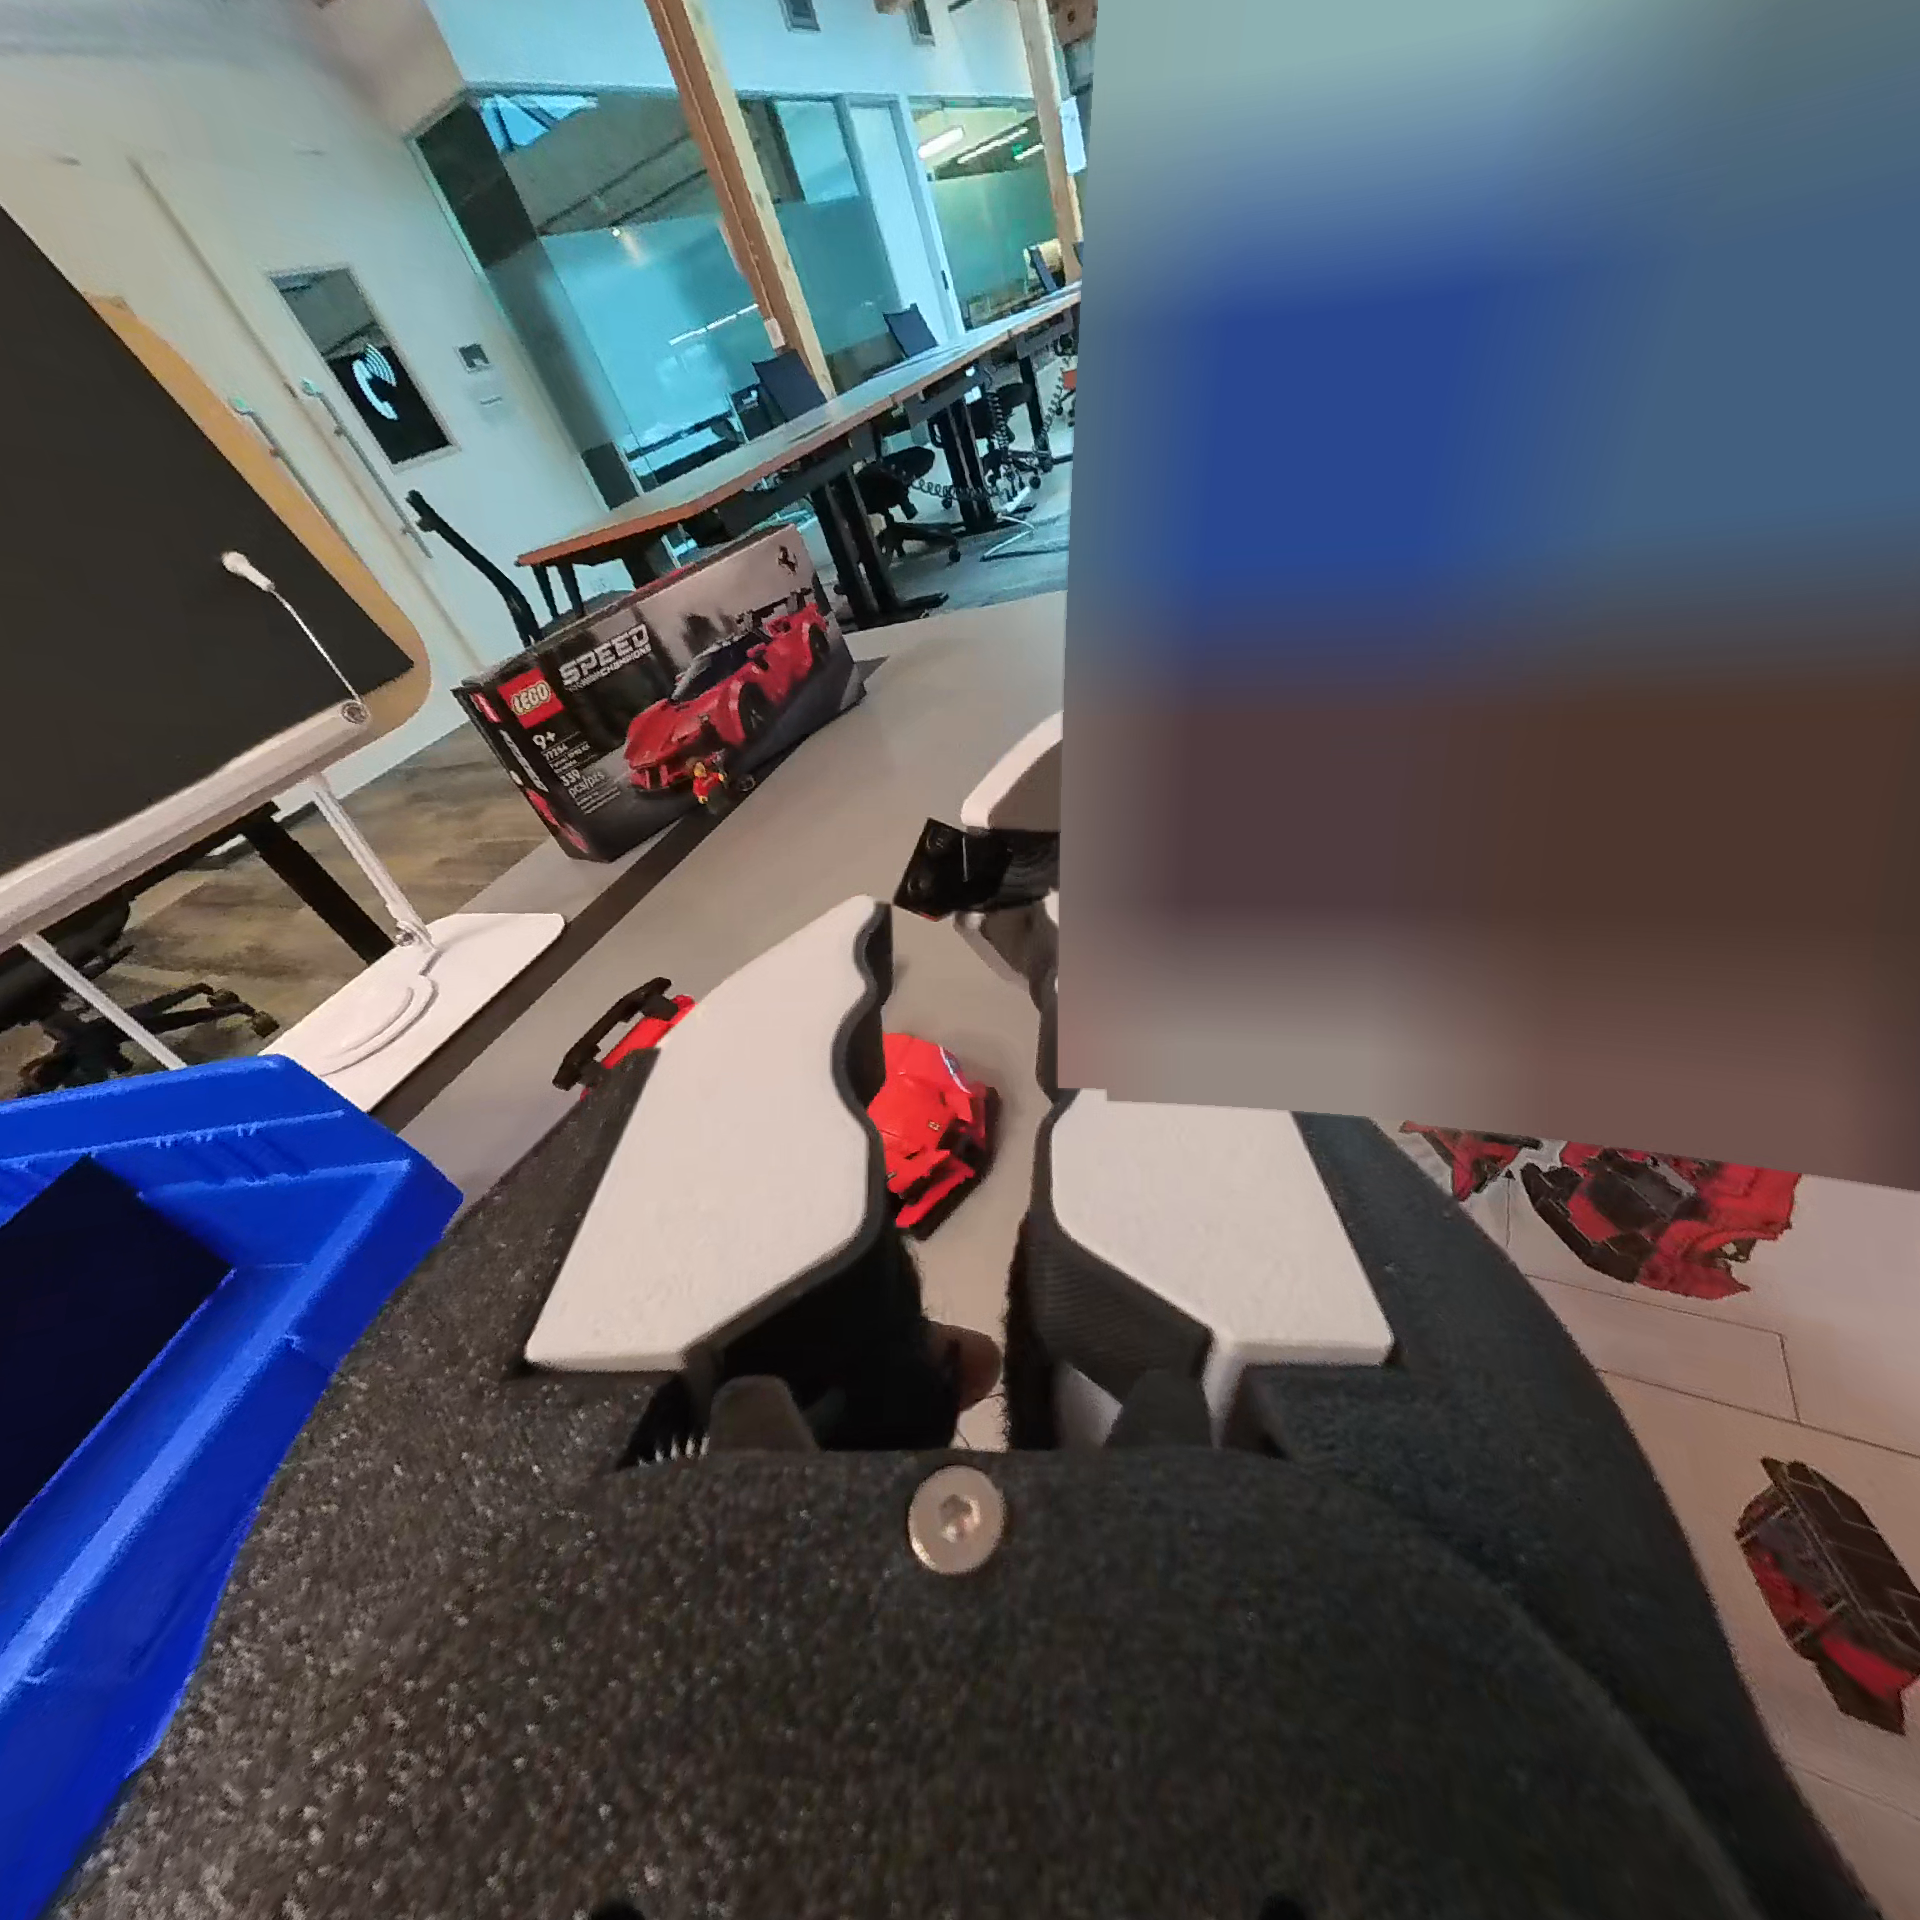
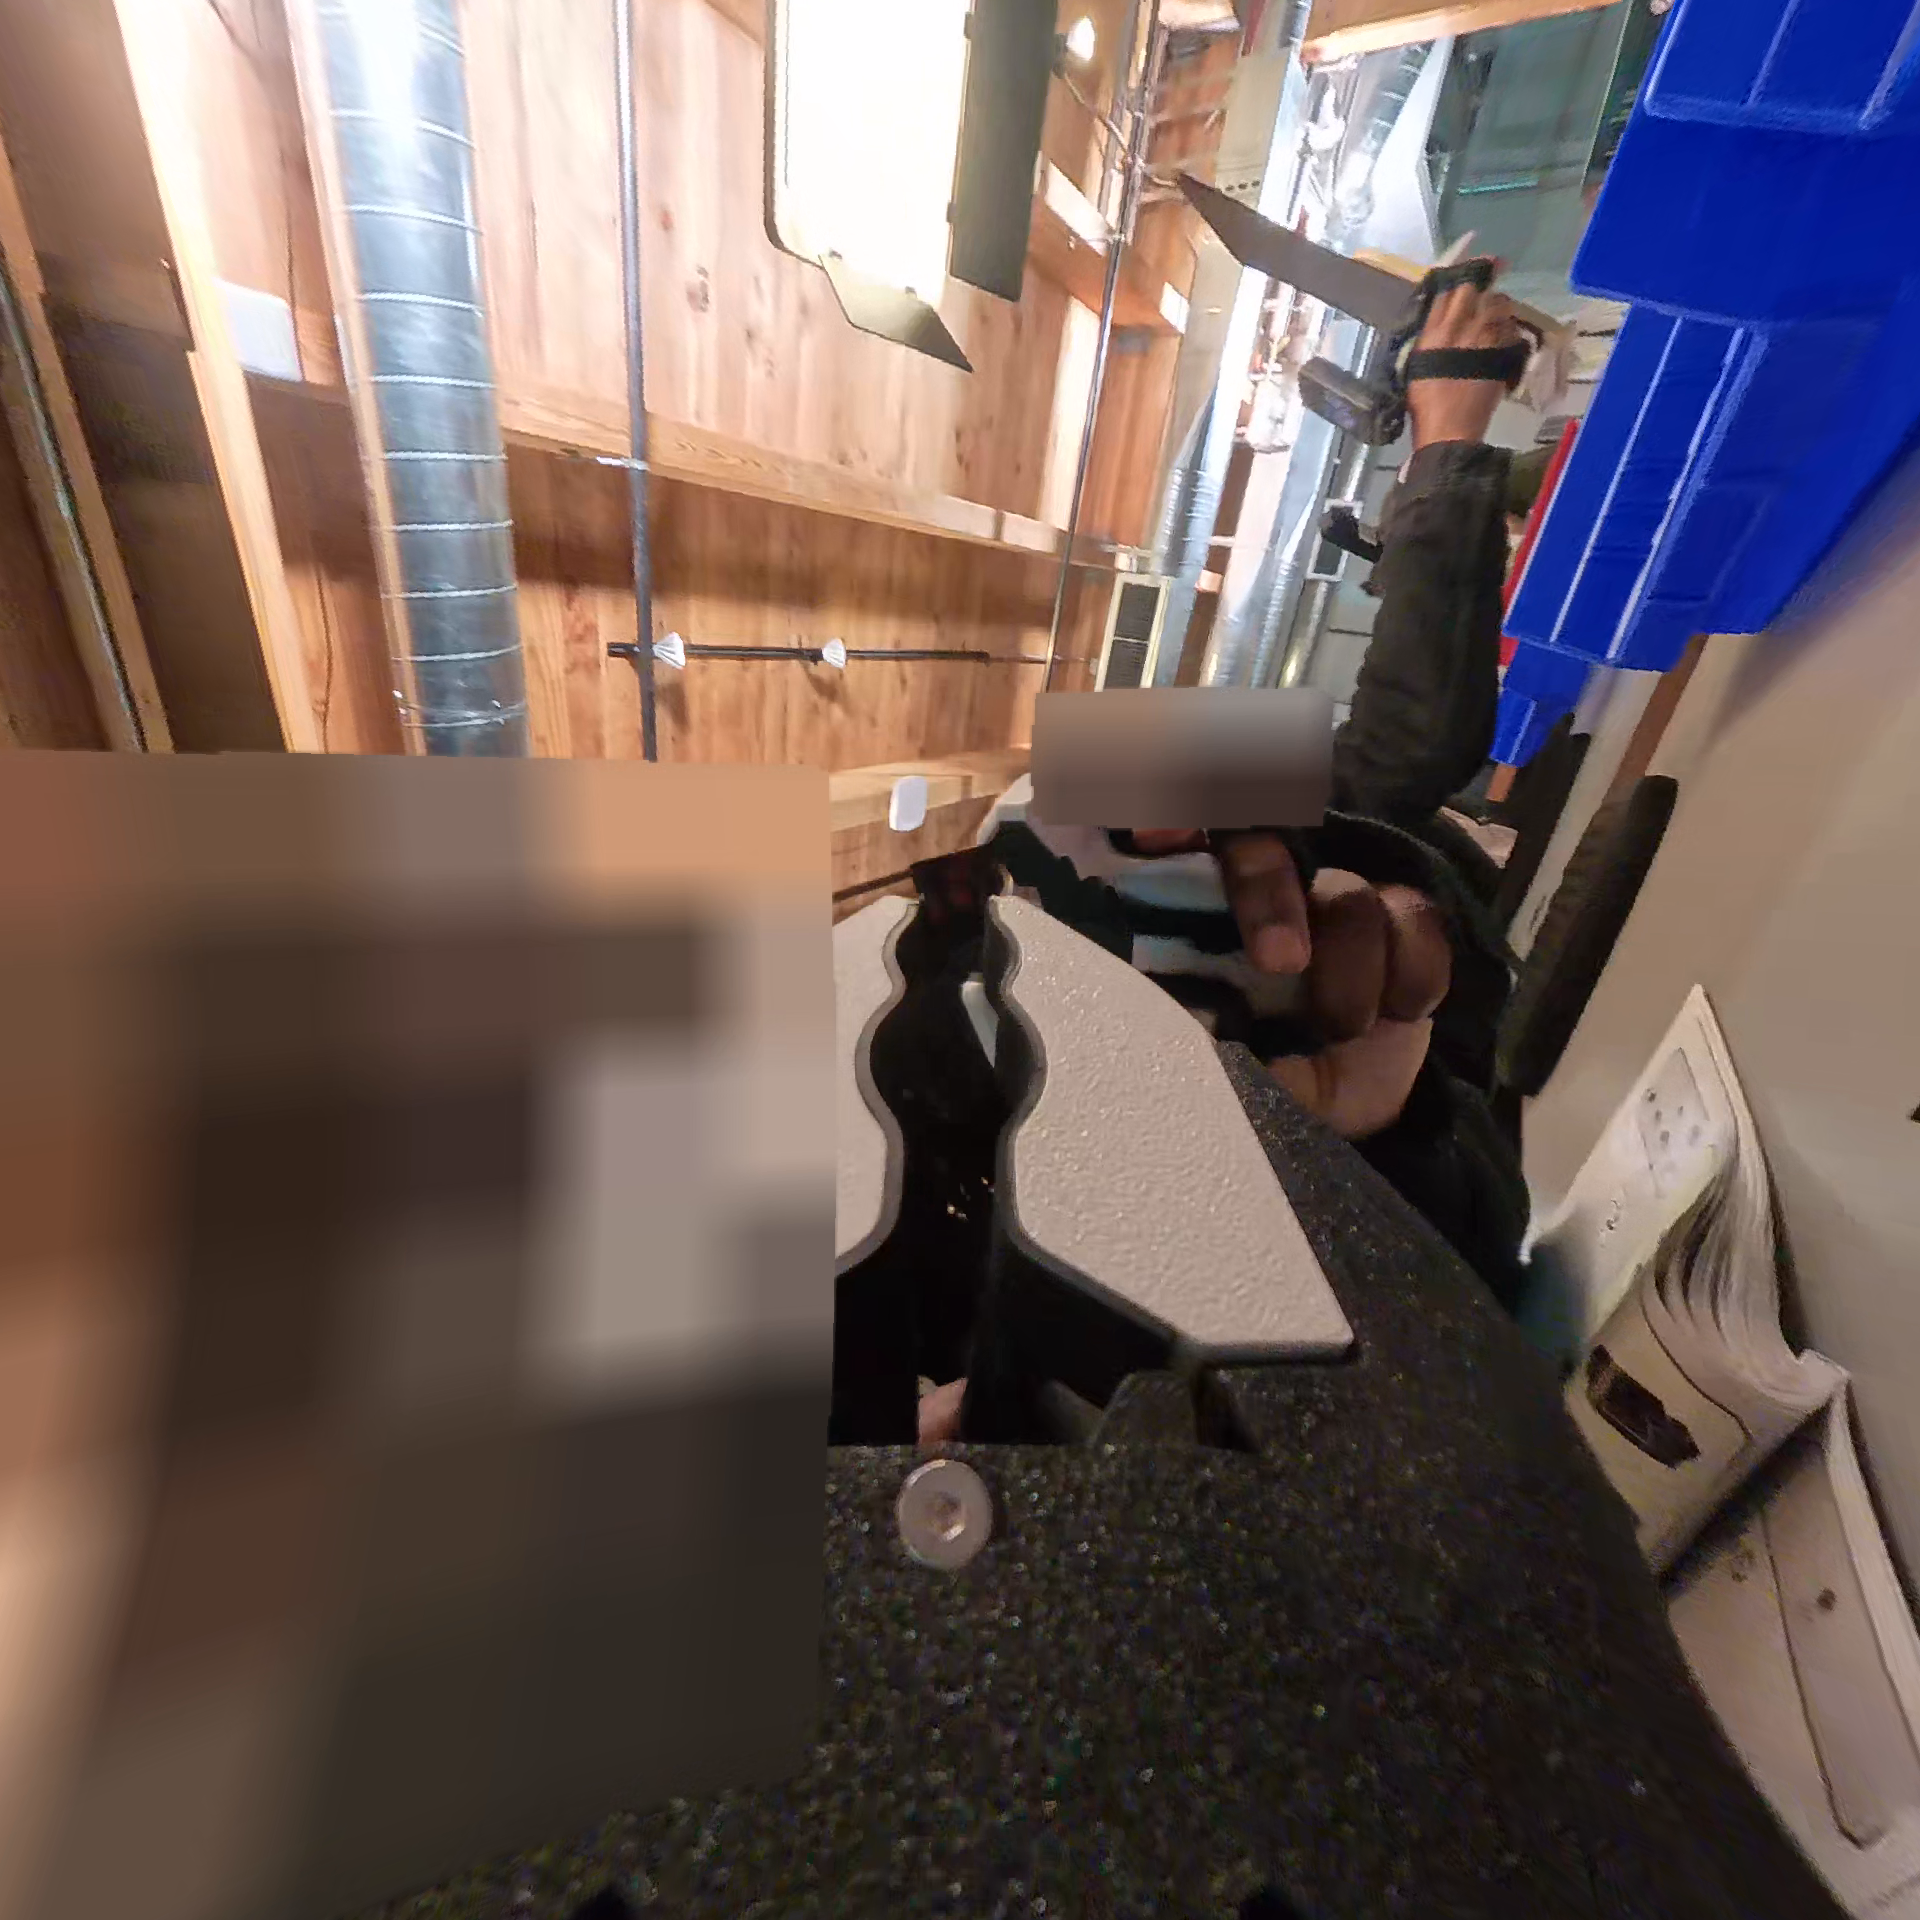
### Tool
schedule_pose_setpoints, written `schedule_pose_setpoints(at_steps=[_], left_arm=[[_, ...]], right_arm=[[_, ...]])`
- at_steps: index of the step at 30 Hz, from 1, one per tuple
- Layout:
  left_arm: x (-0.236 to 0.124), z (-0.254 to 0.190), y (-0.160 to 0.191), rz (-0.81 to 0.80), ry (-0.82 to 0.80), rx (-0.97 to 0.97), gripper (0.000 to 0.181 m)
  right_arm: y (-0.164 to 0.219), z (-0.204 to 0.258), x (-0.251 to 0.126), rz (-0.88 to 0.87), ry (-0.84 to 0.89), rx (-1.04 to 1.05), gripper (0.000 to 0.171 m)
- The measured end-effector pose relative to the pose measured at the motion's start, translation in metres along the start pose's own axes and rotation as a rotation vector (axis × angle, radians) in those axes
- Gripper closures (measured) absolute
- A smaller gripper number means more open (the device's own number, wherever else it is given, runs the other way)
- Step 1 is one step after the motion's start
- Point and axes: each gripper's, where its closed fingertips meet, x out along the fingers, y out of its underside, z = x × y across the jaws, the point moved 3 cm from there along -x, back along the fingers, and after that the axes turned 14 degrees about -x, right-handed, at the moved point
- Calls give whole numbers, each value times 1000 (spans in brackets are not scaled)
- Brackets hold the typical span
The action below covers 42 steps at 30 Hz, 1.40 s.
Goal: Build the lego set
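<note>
My left gripper (image 1: 966, 997) is open and empty, low over the table; its right fingertip is hidden behind a blurred patch. Through its gap a red Lego car section (image 1: 930, 1127) lies on the grey table (image 1: 935, 707). Just beyond its tips, my right gripper (image 1: 1003, 862) holds a small black Lego plate (image 1: 940, 868). In the right wrist view, my right gripper (image 2: 954, 914) is shut on that dark piece (image 2: 951, 883), and its left finger is mostly hidden. A hand (image 2: 1340, 977) holds the left gripper (image 2: 1153, 873) right ahead.
A blue bin (image 1: 156, 1299) stands close on the left, also in the right wrist view (image 2: 1766, 312). The Lego box (image 1: 665, 696) stands at the far table edge. An instruction booklet (image 1: 1662, 1351) lies at the right. A red-and-black part (image 1: 623, 1029) and a white stand base (image 1: 416, 997) are left of the fingers. My two grippers' fingertips are within a few centimetres of each other.
</note>
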Motion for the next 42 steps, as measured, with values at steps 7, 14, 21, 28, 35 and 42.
schedule_pose_setpoints(at_steps=[7, 14, 21, 28, 35, 42], left_arm=[[0, 0, 1, 0, -5, -42, 159], [6, 4, 5, 29, -35, -83, 158], [11, 7, 9, 53, -51, -157, 152], [16, 1, 7, 67, -12, -188, 159], [12, -2, 5, 96, 33, -174, 159], [2, -13, 31, 308, 247, 10, 159]], right_arm=[[1, -2, -2, -52, -4, -8, 160], [-1, -8, -8, -122, 11, -18, 160], [-2, -10, -14, -175, 1, -5, 160], [3, -9, -12, -192, -65, 39, 160], [2, -6, -14, -207, -97, 41, 155], [5, -9, -30, 134, 206, -270, 160]])
